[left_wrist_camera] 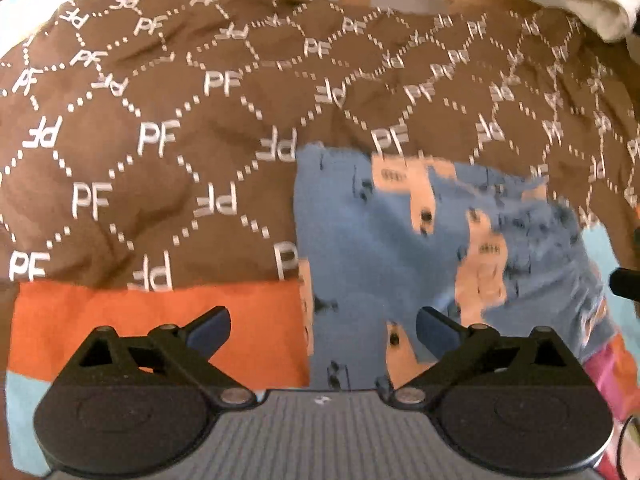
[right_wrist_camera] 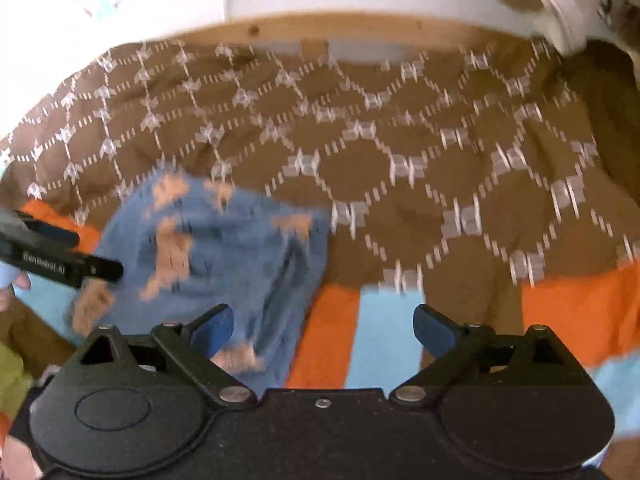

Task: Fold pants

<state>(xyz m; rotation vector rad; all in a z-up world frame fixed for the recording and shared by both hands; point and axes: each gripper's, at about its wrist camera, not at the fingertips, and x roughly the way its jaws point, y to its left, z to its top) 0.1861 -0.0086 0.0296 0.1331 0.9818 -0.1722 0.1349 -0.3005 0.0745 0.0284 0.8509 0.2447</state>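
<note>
Pants (left_wrist_camera: pixel 384 248), blue w/ orange print, lay folded on brown "PF" blanket (left_wrist_camera: pixel 160 120) over bed. Left hand-held gripper (left_wrist_camera: pixel 323 330) & right hand-held gripper (right_wrist_camera: pixel 323 330) hovered above, both released, nothing between jaws.

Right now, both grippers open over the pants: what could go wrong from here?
1. The blue pants lie on a rumpled brown bedspread; a low pinch by the left gripper may grab the striped sheet too.
2. The right gripper hangs over the pants' edge, so it may close on one layer only.
3. Both views are blurred, so aim is uncertain.
</note>
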